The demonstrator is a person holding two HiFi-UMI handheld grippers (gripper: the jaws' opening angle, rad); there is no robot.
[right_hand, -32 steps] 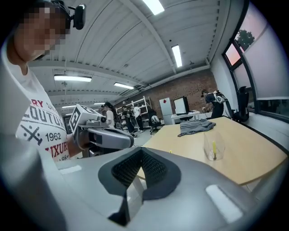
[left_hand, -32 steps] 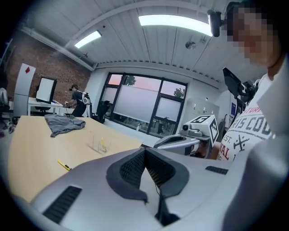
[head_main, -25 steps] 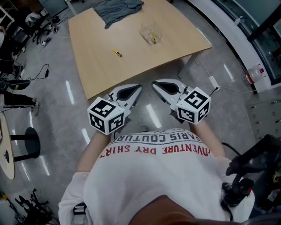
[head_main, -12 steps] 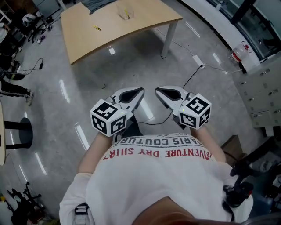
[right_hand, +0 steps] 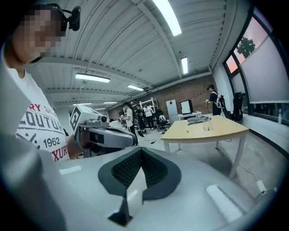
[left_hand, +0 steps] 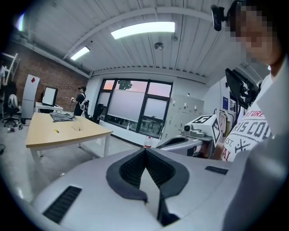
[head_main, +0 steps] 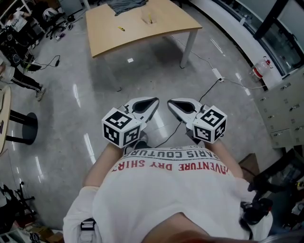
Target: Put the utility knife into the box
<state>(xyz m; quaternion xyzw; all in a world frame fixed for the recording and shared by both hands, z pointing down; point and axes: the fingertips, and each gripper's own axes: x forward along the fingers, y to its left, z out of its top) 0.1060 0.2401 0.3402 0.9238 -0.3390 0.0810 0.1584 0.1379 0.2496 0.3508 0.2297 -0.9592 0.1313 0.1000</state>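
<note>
While the person stands on the glossy grey floor (head_main: 142,76), well back from the light wooden table (head_main: 142,37), neither tool is within reach of the work. The small yellow utility knife (head_main: 121,28) lies flat on the tabletop. It is apart from the clear plastic box (head_main: 149,20), which stands upright near a crumpled grey cloth (head_main: 124,4). The knife is outside the box, so the transfer is not yet done.

The left gripper (head_main: 154,101) and the right gripper (head_main: 170,102) are held side by side in front of the white printed T-shirt (head_main: 175,190). Their tips angle toward each other and point roughly toward the table. In each gripper view the ribbed black pads meet at the tip with nothing between them, so both tools are clenched and empty. This reads as a carrying posture, with the jaws closed and drawn close to the body because nothing needs gripping at this range.

The step in hand appears to be the approach. The next move calls for closing the distance to the table, then parting one pair of jaws over the knife. Because the knife is thin and lies flat, the grip should take it across its narrow body, low against the wood. A shallow pinch could let it slide or pivot. The box looks light and may shift if nudged, so the free gripper could steady it.
</note>
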